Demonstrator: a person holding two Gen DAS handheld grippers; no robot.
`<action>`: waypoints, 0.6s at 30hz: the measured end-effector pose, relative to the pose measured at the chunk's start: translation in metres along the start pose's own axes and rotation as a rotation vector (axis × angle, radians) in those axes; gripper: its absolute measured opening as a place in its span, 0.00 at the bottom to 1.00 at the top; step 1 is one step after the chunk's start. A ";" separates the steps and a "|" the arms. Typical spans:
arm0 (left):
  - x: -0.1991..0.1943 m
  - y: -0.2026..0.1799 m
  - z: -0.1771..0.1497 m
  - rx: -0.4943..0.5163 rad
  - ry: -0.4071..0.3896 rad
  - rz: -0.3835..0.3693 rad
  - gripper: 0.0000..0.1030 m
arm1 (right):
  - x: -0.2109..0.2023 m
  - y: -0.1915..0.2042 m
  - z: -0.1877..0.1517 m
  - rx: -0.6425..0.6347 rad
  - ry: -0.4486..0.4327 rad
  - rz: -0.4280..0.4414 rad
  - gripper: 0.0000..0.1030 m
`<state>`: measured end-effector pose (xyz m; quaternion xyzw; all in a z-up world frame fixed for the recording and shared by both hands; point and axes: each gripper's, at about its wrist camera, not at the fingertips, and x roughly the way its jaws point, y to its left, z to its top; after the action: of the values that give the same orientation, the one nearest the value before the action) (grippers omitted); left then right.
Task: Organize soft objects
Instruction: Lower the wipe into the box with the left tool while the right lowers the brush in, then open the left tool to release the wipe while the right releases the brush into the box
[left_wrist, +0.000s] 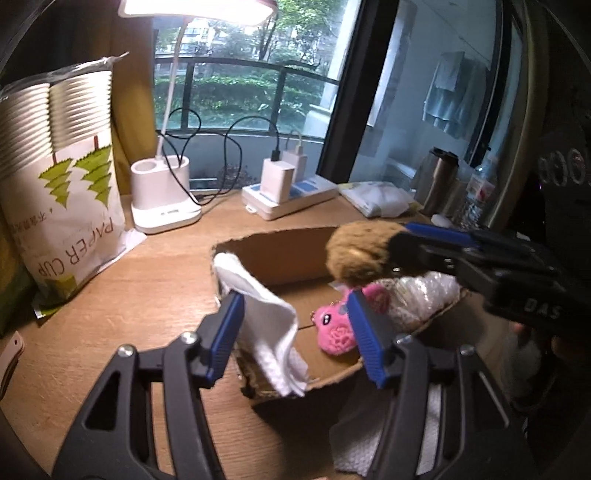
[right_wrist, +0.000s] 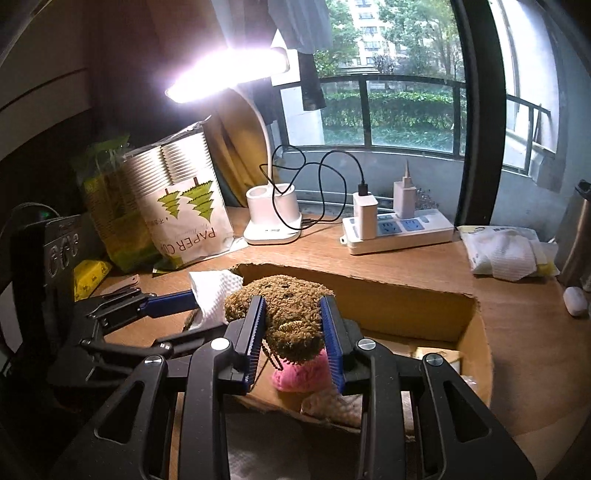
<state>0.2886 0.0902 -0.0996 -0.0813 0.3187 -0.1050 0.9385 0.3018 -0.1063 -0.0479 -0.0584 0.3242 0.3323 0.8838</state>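
The brown plush toy (right_wrist: 291, 317) is clamped between the blue pads of the right tongs (right_wrist: 293, 338) and is held above the open cardboard box (right_wrist: 406, 295). The left tongs (left_wrist: 295, 332) are seen with jaws parted and nothing pressed by the pads; the white paper towel (left_wrist: 273, 325) is draped over the box's near wall between them, close to the left pad. A pink plush toy (left_wrist: 334, 332) is observed on the box floor, just beside the right pad of the left tongs, with a crumpled clear plastic wrap (left_wrist: 417, 295) next to it. The pink toy is largely hidden by the brown one in the right wrist view, and its shape is hard to make out. The person's hand behind the right tongs is too dark to resolve. The box is set on a wooden surface (right_wrist: 517, 332) carrying a lit desk lamp (right_wrist: 271, 218), a power strip (right_wrist: 399, 230) and a bag of paper cups (left_wrist: 62, 184), before a window with a balcony railing (right_wrist: 406, 114).
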 end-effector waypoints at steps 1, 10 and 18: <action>-0.001 0.001 -0.001 0.001 -0.002 -0.002 0.60 | 0.003 0.001 0.000 -0.002 0.004 0.002 0.32; -0.003 0.017 -0.016 -0.018 0.022 0.019 0.64 | 0.024 0.010 0.006 -0.028 0.026 0.028 0.32; -0.010 0.028 -0.018 -0.059 -0.001 0.033 0.64 | 0.037 0.015 0.010 -0.034 0.040 0.027 0.32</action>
<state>0.2737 0.1184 -0.1145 -0.1039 0.3225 -0.0799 0.9375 0.3190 -0.0717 -0.0609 -0.0756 0.3368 0.3486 0.8714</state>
